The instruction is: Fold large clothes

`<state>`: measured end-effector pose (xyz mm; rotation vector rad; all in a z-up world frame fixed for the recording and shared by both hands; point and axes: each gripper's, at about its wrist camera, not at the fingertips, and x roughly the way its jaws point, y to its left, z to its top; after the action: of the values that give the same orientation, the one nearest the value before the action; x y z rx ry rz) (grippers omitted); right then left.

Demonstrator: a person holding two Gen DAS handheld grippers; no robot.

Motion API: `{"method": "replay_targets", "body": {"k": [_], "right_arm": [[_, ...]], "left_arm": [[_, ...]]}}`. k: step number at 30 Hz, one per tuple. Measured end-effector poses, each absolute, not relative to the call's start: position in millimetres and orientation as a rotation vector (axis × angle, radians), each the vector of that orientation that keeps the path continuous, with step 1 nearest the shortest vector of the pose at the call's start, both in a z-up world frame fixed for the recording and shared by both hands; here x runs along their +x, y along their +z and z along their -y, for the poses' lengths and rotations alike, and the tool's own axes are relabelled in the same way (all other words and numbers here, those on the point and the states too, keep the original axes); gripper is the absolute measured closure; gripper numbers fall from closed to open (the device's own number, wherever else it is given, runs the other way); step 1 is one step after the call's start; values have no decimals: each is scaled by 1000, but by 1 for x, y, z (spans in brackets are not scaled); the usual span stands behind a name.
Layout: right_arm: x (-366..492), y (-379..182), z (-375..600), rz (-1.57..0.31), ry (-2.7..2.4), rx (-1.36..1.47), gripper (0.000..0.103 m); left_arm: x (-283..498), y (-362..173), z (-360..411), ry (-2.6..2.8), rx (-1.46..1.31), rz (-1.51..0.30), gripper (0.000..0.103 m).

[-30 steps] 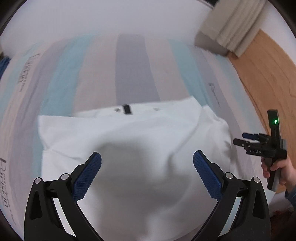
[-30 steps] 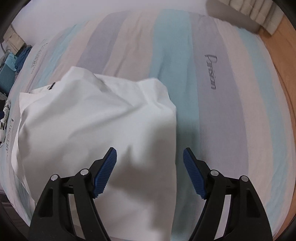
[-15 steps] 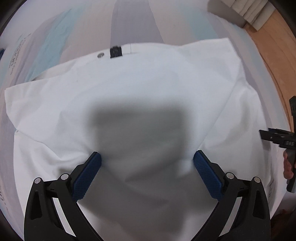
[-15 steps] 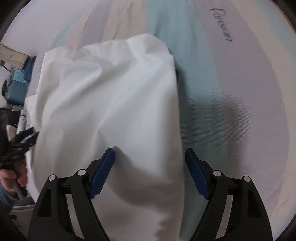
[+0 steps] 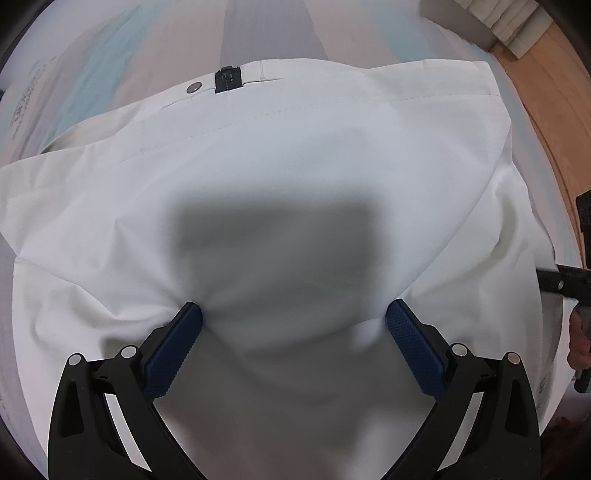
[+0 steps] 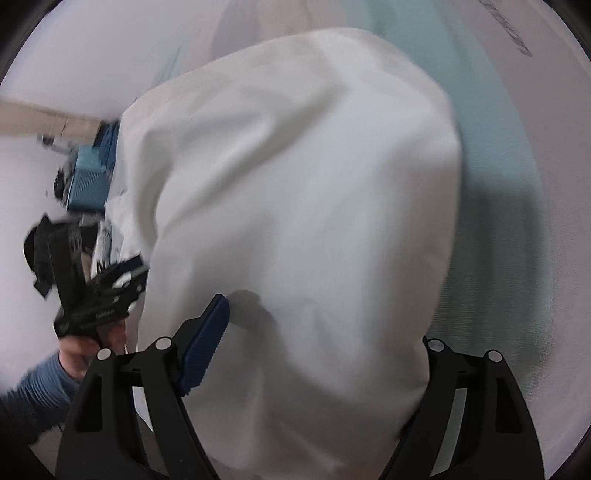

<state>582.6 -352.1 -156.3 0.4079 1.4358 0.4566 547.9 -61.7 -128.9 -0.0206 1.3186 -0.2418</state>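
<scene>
A large white garment [image 5: 295, 147] with a black zipper end [image 5: 228, 80] and a metal snap [image 5: 192, 88] lies folded on the striped bed sheet [image 5: 266, 33]. My left gripper [image 5: 293, 306] points steeply down, open wide, both blue fingertips [image 5: 190, 314] dug into the cloth, which bulges between them. In the right wrist view the garment [image 6: 295, 166] fills the middle. My right gripper [image 6: 325, 302] is open at the garment's right edge; its left pad [image 6: 207, 332] rests on the cloth and its right pad is hidden under the fold.
Wooden floor [image 5: 554, 110] and a curtain [image 5: 517, 22] lie beyond the bed's right side. The right gripper's body [image 5: 569, 288] shows at the right border. A blue case [image 6: 86, 184] stands off the bed, near the left gripper [image 6: 99, 295] and a hand [image 6: 85, 347].
Both grippers came down onto the garment. The left fingertips now sink into the cloth. The right gripper tipped further down and the cloth's edge now covers its right pad.
</scene>
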Motion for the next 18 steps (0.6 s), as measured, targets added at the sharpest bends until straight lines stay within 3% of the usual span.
{"method": "replay_targets", "body": {"k": [9, 12, 14, 18], "right_arm": [[592, -195, 358, -1537, 454, 453, 26], [596, -194, 365, -1546, 445, 497, 43], [599, -191, 373, -1540, 464, 537, 66], [596, -194, 378, -1539, 480, 589, 70]], "left_arm": [[563, -128, 72, -244, -4, -1319, 5], [563, -130, 75, -244, -1, -1317, 5], [564, -128, 72, -244, -2, -1314, 5], [561, -129, 73, -243, -5, -1310, 5]]}}
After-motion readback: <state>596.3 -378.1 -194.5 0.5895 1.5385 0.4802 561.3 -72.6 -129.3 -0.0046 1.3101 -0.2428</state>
